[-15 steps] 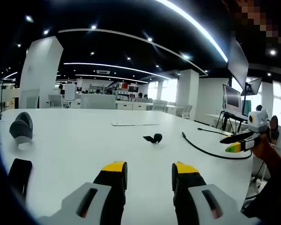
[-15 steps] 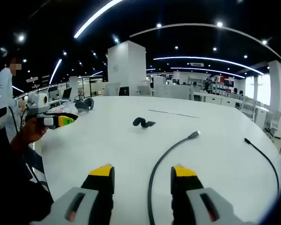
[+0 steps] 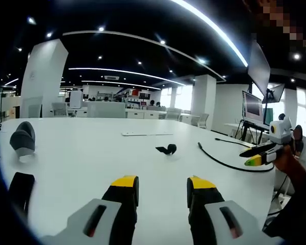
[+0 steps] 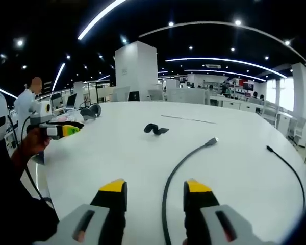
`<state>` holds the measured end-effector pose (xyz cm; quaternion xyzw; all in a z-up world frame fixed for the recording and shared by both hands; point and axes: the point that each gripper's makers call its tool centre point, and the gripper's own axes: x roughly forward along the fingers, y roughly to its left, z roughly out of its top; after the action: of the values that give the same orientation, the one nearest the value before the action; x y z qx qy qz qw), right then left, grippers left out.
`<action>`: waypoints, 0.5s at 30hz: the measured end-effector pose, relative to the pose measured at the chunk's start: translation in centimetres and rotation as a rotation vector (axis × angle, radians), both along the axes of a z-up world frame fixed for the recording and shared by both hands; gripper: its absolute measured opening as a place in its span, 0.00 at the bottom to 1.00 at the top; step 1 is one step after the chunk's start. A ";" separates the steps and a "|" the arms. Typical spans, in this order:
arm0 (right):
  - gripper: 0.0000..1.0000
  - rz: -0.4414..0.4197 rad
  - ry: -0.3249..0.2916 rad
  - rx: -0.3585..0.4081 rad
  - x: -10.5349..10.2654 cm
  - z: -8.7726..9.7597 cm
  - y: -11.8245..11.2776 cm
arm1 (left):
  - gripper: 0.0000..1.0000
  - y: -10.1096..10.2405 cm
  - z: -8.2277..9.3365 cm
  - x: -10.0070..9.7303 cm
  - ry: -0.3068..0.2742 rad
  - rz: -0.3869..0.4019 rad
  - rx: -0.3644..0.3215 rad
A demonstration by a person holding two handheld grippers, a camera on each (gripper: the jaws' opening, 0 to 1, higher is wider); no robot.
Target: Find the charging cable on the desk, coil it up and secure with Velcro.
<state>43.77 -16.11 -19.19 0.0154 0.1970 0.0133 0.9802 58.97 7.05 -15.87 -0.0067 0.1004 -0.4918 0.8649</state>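
While apparently untouched, charging cable [image 4: 179, 164] lies between right hand-held gripper [image 4: 149, 190] jaws.

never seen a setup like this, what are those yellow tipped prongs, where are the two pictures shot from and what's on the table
A person holds a handheld two-jaw gripper in each hand; each carries a forward-looking camera. In the left gripper view, the left gripper rises from below, open and empty. In the right gripper view, the right gripper does likewise. On the white table lie a long black charging cable and a small curled black Velcro strap. Nothing is held.
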 end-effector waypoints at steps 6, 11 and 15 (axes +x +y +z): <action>0.44 -0.005 -0.007 0.008 -0.1 0.2 -0.3 | 0.37 -0.2 0.0 0.0 0.000 -0.005 0.008; 0.43 0.002 0.003 -0.001 0.0 0.1 -0.1 | 0.37 -0.4 0.0 0.0 0.002 -0.011 0.013; 0.43 0.006 0.004 -0.003 0.1 0.2 0.0 | 0.37 -0.4 -0.1 0.1 0.007 -0.011 0.011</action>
<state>43.89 -16.13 -19.04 0.0132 0.1993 0.0157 0.9797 59.05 6.63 -15.96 -0.0031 0.1063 -0.4961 0.8617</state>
